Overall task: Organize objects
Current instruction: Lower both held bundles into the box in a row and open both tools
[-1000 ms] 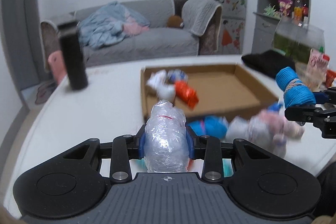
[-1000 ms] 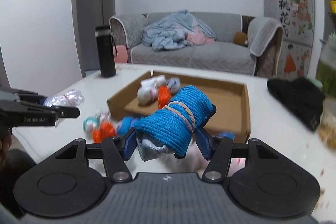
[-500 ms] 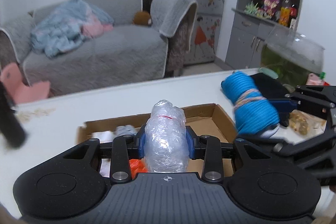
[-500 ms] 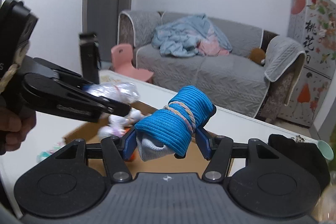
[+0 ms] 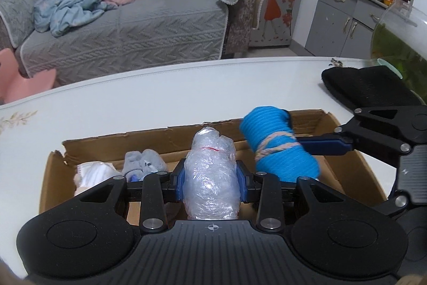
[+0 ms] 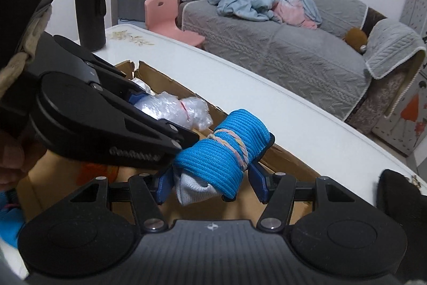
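Note:
My left gripper [image 5: 212, 178] is shut on a clear plastic-wrapped bundle [image 5: 210, 178] and holds it over the open cardboard box [image 5: 333, 122]. My right gripper [image 6: 212, 179] is shut on a rolled blue sock bundle [image 6: 224, 154] bound with a rubber band, also over the box [image 6: 283, 154]. The two grippers are close side by side; the blue roll [image 5: 277, 148] shows right of the plastic bundle in the left wrist view. The plastic bundle [image 6: 176, 111] shows in the right wrist view too. A grey bundle [image 5: 144, 160] and a white bundle [image 5: 93, 172] lie in the box's left end.
The box sits on a white table [image 5: 160, 98]. A black cloth [image 5: 368, 84] lies at the table's right. A black flask [image 6: 89, 4] stands at the far left corner. Blue items [image 6: 9, 218] lie outside the box. A grey sofa [image 5: 128, 18] is beyond.
Both grippers have moved forward and down from beside the table to over the box, each still holding its bundle, and have come close together.

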The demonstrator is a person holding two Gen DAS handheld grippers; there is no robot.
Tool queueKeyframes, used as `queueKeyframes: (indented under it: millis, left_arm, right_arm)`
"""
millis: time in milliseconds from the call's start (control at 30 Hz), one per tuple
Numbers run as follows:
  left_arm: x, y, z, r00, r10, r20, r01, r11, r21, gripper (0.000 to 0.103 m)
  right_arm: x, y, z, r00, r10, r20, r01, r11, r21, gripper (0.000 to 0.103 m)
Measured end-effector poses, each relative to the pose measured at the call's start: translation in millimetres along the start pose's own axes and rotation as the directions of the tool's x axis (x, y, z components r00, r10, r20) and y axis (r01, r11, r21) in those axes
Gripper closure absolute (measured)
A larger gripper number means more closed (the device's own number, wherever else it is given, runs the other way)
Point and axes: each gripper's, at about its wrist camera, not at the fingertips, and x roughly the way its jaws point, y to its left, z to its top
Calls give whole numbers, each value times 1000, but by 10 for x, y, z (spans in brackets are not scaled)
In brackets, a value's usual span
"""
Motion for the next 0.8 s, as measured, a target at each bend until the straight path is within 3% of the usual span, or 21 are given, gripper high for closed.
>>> queueKeyframes:
  millis: [533, 700, 800]
  left_arm:
    - [192, 11, -103, 999, 49, -16, -48, 999, 25, 60]
    - [196, 2, -103, 998, 60, -17, -59, 998, 33, 56]
    - [189, 2, -98, 998, 65, -20, -65, 997, 31, 48]
  right_arm:
    - [169, 22, 19, 997, 26, -80, -28, 999, -27, 47]
    - [205, 28, 43, 996, 18, -90, -22, 999, -37, 45]
    - [243, 22, 61, 995, 12, -102, -16, 999, -41, 43]
